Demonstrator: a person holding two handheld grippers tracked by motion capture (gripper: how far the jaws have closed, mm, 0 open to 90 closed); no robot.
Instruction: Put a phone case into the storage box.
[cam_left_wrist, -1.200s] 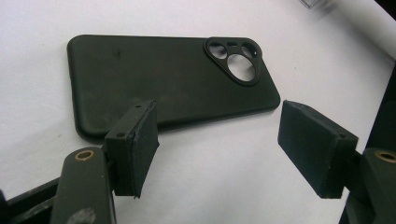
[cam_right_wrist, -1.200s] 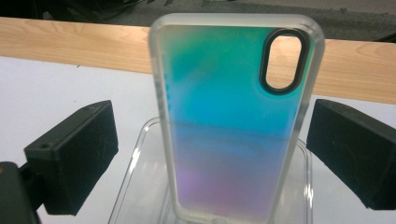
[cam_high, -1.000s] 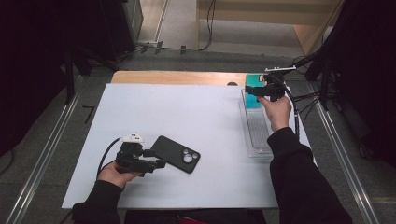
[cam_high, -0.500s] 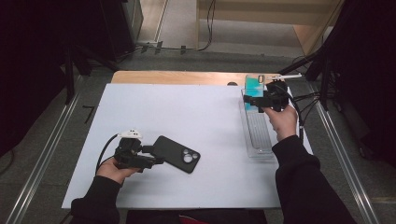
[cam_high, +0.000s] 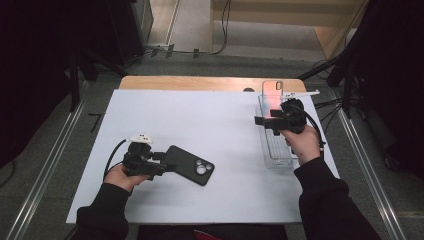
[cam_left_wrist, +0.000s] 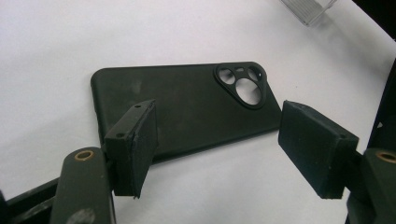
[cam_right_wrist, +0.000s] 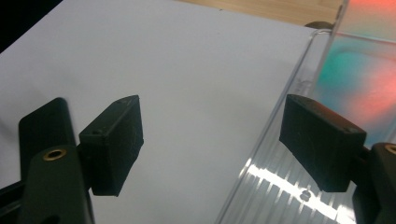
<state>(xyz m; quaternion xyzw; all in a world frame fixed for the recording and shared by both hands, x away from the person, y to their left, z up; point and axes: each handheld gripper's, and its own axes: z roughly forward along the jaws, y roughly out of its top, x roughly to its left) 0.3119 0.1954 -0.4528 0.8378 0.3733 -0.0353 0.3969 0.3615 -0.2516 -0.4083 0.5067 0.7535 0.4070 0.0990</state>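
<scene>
High view. A white mat (cam_high: 200, 125) covers the table. The left gripper (cam_high: 161, 162) rests near the mat's front left, its jaws at the near end of a black phone case (cam_high: 190, 165) lying flat, camera cut-outs toward the far end. The right gripper (cam_high: 264, 121) hovers over the left wall of a clear tray (cam_high: 278, 159) at the mat's right edge; a clear iridescent case (cam_high: 273, 93) stands at the tray's far end.

Left gripper view. The left gripper (cam_left_wrist: 217, 140) is spread wide, gripping nothing; the black phone case (cam_left_wrist: 187, 105) lies just beyond and partly between the pads (cam_left_wrist: 140, 140), and whether a pad touches it cannot be told.

Right gripper view. The right gripper (cam_right_wrist: 210, 140) is likewise parted and empty. Its jaws straddle the clear tray (cam_right_wrist: 280, 154) wall, one over the white mat (cam_right_wrist: 163, 60), the other inside near the iridescent case (cam_right_wrist: 364, 70).

Risk (a judgement). Closing from here could catch the tray wall rather than the case and drag or tip the light tray. On the left, a thin, flat case may skid on the smooth mat under the pads.

Change. Half a second earlier the right gripper sat farther back, at the tray's far end by the coloured case; it has since come nearer the person. The left gripper and black case have barely shifted.
</scene>
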